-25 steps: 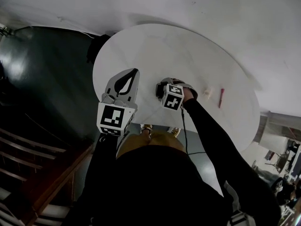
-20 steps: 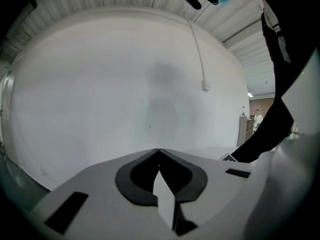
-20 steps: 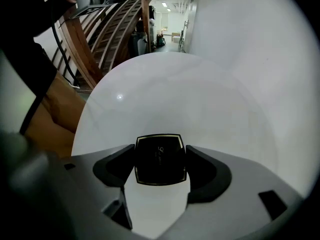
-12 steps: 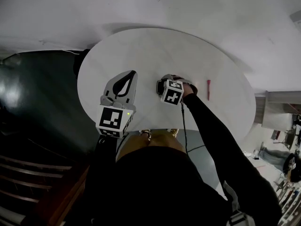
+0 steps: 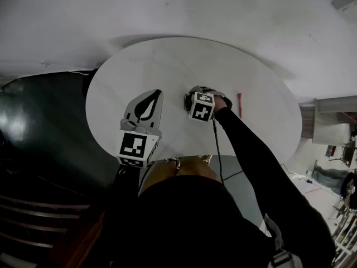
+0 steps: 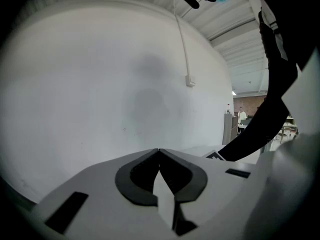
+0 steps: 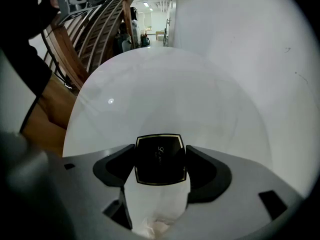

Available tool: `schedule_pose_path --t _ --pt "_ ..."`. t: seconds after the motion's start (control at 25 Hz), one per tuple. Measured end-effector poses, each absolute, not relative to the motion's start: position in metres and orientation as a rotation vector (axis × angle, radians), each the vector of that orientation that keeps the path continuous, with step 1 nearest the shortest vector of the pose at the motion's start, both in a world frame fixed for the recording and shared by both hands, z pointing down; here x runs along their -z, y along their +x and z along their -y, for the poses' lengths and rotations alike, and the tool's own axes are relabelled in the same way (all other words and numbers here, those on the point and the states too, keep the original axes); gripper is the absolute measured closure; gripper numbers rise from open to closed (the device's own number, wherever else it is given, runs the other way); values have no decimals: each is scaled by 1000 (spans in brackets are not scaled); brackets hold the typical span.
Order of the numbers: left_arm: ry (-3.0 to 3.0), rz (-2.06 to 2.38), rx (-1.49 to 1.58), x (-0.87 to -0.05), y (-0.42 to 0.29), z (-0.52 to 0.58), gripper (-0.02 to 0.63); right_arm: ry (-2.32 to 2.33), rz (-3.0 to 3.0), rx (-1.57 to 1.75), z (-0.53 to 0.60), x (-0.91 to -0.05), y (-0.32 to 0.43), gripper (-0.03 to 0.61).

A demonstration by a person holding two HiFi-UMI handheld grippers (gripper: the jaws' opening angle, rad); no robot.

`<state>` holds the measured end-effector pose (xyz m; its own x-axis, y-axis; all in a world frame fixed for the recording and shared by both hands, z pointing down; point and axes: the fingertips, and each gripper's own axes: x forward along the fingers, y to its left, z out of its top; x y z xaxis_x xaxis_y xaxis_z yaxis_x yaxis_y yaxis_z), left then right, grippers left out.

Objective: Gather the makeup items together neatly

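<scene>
Gripped compact [image 7: 160, 160] between fingers of right gripper [image 7: 160, 156], over table [image 5: 167, 60]. Pressed fingers of left gripper [image 6: 159, 153] together on nothing. Spotted red stick [image 5: 240, 104] on table, apart, to right of right fingers.

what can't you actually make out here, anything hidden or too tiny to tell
1. Black compact held in the right gripper: its gold lettering is too small and blurred to read in the right gripper view. In the head view the gripper itself mostly covers it.
2. Red stick on the table: too small in the head view to tell which makeup item. Neither gripper view shows it.
3. Table's near edge: hidden by the person's body, head view.
</scene>
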<state>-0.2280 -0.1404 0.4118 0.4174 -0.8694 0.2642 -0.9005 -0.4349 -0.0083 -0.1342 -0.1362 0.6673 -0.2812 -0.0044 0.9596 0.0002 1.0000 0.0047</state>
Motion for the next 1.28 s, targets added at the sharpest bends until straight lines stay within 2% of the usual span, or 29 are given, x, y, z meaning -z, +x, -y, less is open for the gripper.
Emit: schedule_pose_path --t 1.28 --pt "2517 1614 -323 -403 -213 120 597 33 1879 121 150 -648 -108 250"
